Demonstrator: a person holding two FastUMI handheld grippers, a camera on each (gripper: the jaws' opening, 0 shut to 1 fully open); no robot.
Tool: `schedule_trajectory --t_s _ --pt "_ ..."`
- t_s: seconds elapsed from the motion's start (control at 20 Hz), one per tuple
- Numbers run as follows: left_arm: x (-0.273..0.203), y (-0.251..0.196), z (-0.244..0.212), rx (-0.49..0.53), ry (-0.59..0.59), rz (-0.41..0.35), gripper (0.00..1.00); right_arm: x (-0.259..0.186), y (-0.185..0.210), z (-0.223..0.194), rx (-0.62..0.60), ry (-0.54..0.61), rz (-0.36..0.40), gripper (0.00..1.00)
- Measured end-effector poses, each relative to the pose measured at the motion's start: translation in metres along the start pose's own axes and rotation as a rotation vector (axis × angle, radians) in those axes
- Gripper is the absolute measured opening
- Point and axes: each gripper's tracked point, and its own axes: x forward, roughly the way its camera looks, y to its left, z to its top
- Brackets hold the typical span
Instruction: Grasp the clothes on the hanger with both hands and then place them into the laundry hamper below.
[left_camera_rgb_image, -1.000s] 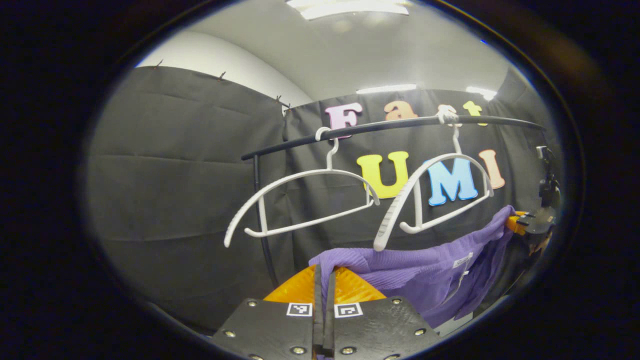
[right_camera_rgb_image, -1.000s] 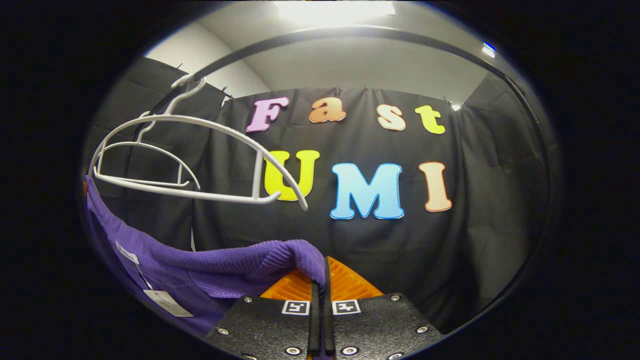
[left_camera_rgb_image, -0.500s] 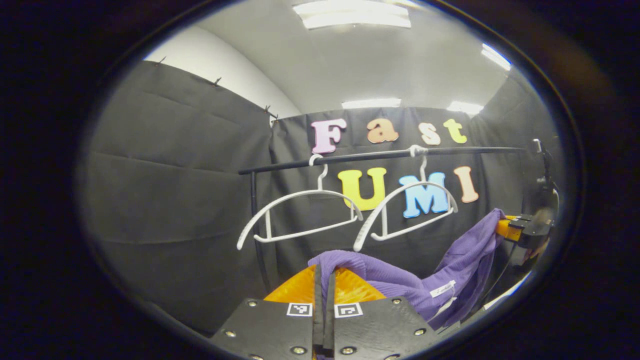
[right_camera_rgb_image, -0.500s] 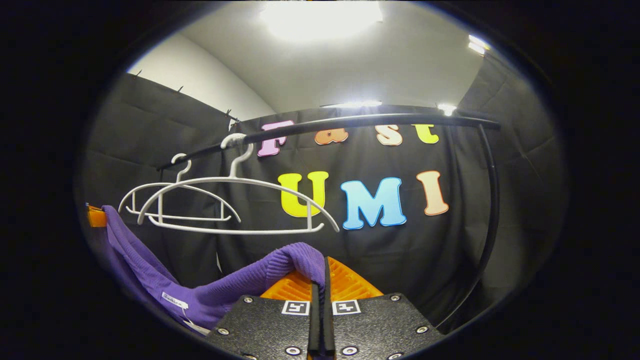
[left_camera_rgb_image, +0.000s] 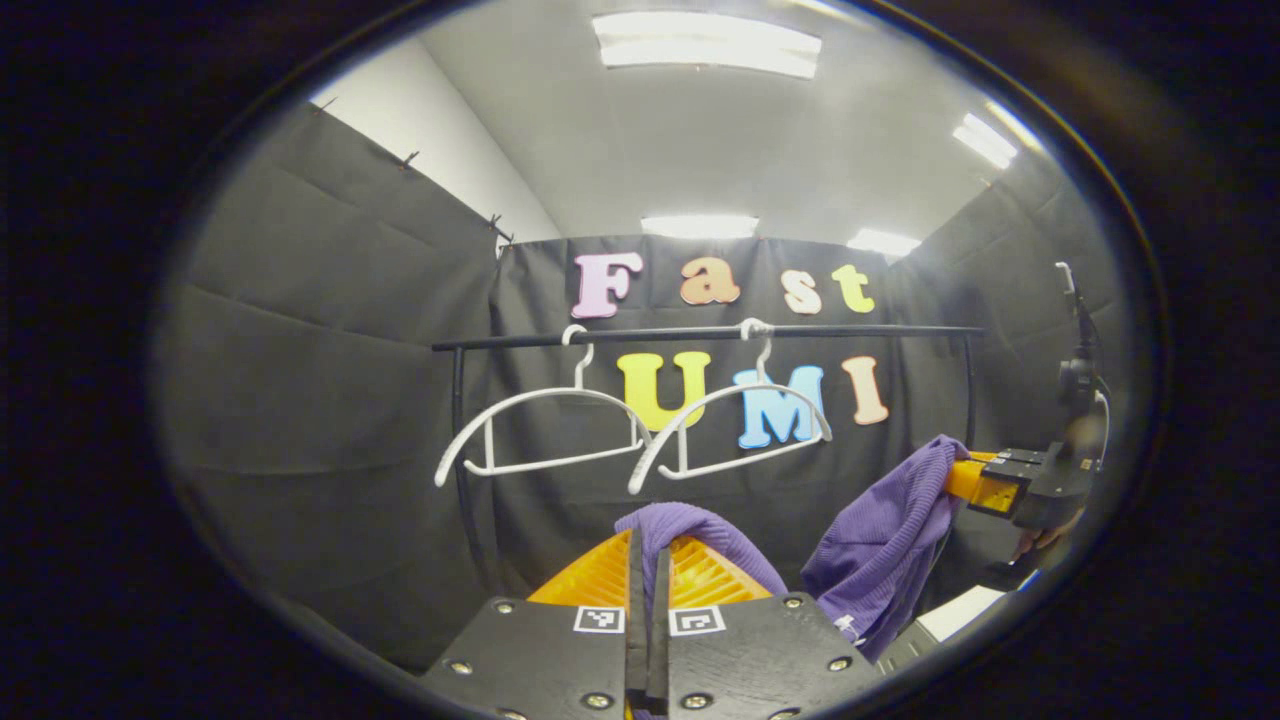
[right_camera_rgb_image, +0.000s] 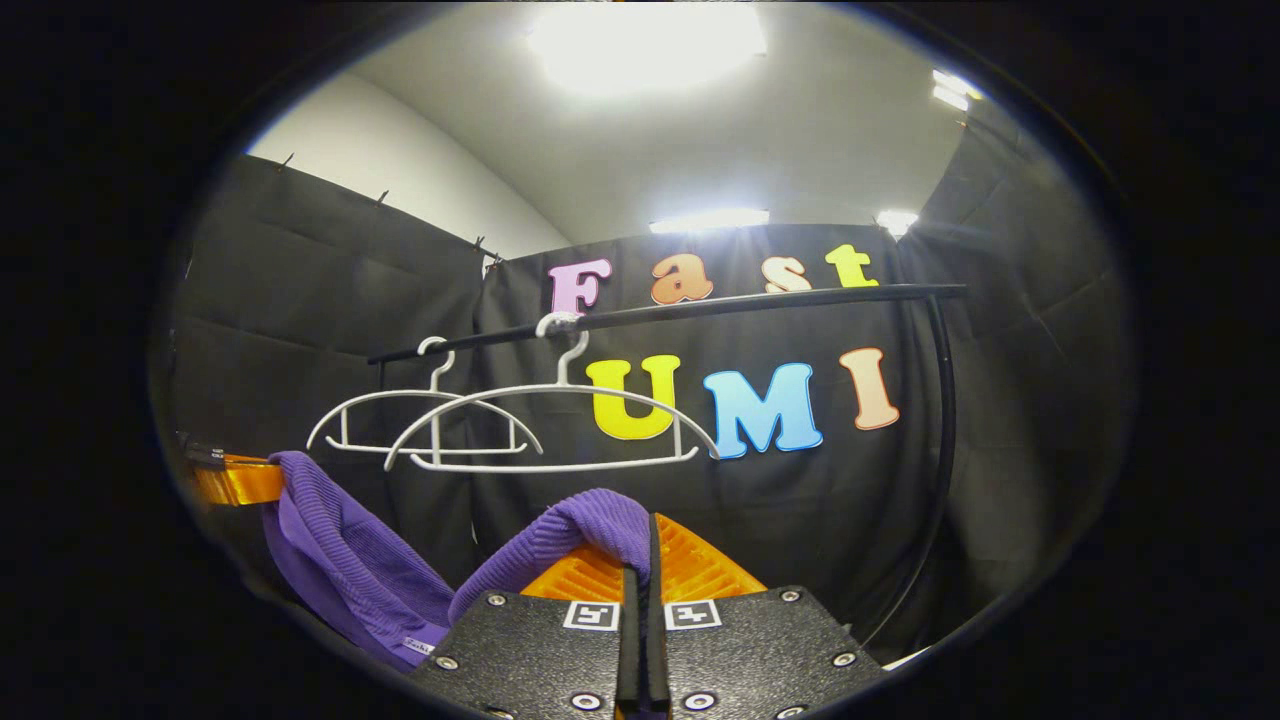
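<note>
A purple knitted garment (left_camera_rgb_image: 880, 540) hangs slack between my two grippers, well clear of the rail. My left gripper (left_camera_rgb_image: 648, 545) is shut on one end of it, the cloth bunching over the fingertips. My right gripper (right_camera_rgb_image: 640, 535) is shut on the other end of the purple garment (right_camera_rgb_image: 360, 570), which sags down to the left. In the left gripper view the right gripper (left_camera_rgb_image: 985, 485) holds the cloth at the far right. In the right gripper view the left gripper (right_camera_rgb_image: 235, 480) shows at the left edge. Two bare white hangers (left_camera_rgb_image: 540, 425) (left_camera_rgb_image: 730, 430) hang on the black rail (left_camera_rgb_image: 700, 333).
The black rail (right_camera_rgb_image: 700, 308) runs across in front of the cloth wall, with an upright post (right_camera_rgb_image: 940, 440) at its right end and another post (left_camera_rgb_image: 458, 420) at its left. A pale surface (left_camera_rgb_image: 960, 615) shows low right in the left gripper view. A hand (left_camera_rgb_image: 1040, 540) holds the right gripper.
Both grippers have drawn back from the rail, so the hangers look smaller and farther. The garment now sags more deeply between the grippers, which have come closer together.
</note>
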Motion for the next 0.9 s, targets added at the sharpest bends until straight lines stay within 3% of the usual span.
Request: schedule_trajectory --t_s 0.25,0.45,0.8,0.9 --pt "-0.01 -0.027 -0.021 -0.024 0.012 -0.08 0.01 -0.031 0.023 -0.013 0.011 0.027 0.02 0.02" --pt "-0.016 -0.045 -0.051 -0.051 0.052 -0.125 0.01 -0.051 0.038 -0.05 0.016 0.107 0.034 0.02" --pt "-0.017 -0.056 -0.125 -0.041 0.182 -0.141 0.01 -0.062 0.044 -0.13 0.034 0.271 0.03 0.02" --pt "-0.012 -0.057 -0.146 -0.05 0.226 -0.137 0.05 -0.064 0.045 -0.153 0.03 0.314 0.03 0.02"
